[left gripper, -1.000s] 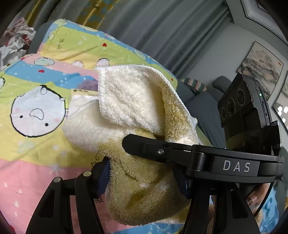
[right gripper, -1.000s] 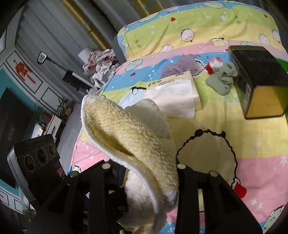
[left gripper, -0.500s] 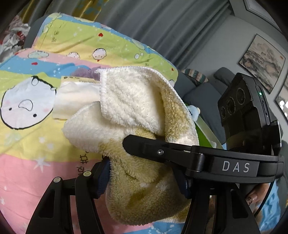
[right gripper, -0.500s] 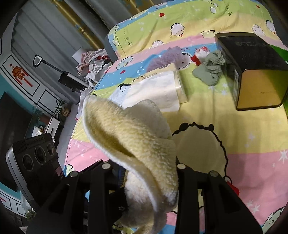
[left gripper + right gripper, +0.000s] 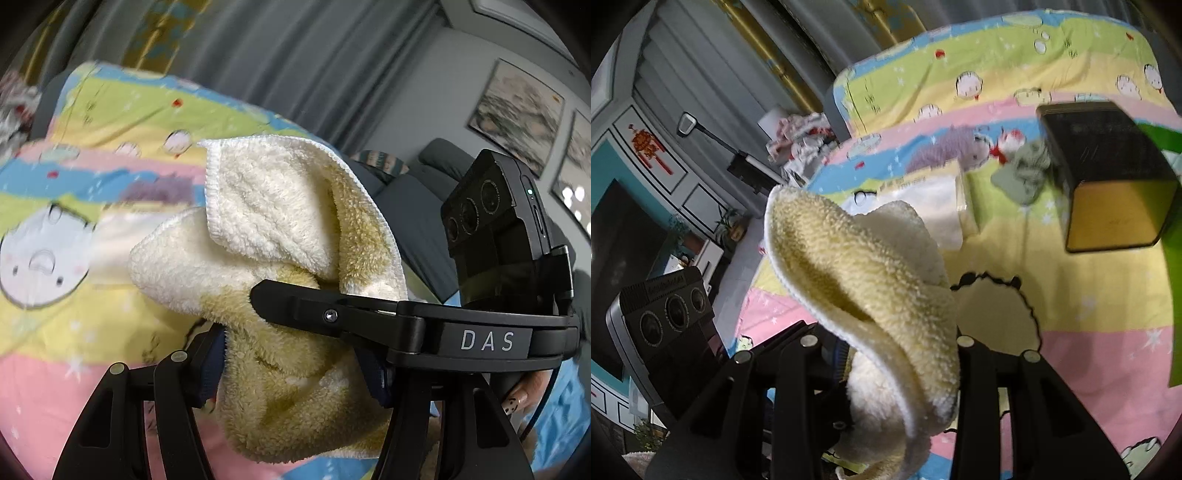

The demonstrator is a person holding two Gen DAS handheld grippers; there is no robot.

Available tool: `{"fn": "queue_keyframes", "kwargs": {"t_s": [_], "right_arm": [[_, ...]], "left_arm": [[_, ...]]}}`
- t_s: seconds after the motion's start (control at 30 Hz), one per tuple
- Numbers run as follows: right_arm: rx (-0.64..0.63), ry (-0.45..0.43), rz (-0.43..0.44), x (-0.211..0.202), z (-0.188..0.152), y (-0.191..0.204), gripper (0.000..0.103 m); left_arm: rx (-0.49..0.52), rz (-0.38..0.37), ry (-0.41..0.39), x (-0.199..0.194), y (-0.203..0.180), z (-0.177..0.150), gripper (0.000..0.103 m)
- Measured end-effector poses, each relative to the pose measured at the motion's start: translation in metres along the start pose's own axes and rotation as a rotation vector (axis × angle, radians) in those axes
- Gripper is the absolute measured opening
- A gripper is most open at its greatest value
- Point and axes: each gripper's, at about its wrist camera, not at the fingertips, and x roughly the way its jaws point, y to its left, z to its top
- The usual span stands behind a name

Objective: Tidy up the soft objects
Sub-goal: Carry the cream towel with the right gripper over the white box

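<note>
Towel [image 5: 280, 236] bunched between both grippers, left gripper [image 5: 295, 365] and right gripper [image 5: 897, 354] each clamped on it, above the bed [image 5: 1089, 295].

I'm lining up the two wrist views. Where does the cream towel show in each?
Left wrist: cream towel fills the centre, bunched between both grippers' fingers.
Right wrist: towel at centre-left, rising from the gripper's fingers.
Shared landmark: the purple fuzzy cloth on the cartoon bedsheet.
</note>
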Motion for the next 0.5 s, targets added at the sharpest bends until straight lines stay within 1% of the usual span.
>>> {"fn": "queue_keyframes", "kwargs": {"t_s": [0.07, 0.13, 0.3, 0.4, 0.5], "right_arm": [[0.002, -0.028, 0.003, -0.012, 0.003, -0.004, 0.036], [0.009, -0.068, -0.005, -0.027, 0.008, -0.011, 0.036], [0.077, -0.184, 0.002, -0.07, 0.015, -0.04, 0.036], [0.103, -0.285, -0.027, -0.101, 0.017, -0.057, 0.036], [0.141, -0.349, -0.057, -0.122, 0.018, -0.073, 0.036]], "left_arm": [[0.03, -0.006, -0.01, 0.005, -0.015, 0.007, 0.064], [0.039, -0.018, -0.02, 0.011, -0.027, 0.013, 0.064], [0.09, -0.041, -0.069, 0.032, -0.07, 0.029, 0.064], [0.134, -0.074, -0.079, 0.049, -0.096, 0.042, 0.064], [0.197, -0.083, -0.082, 0.07, -0.122, 0.051, 0.064]]}}
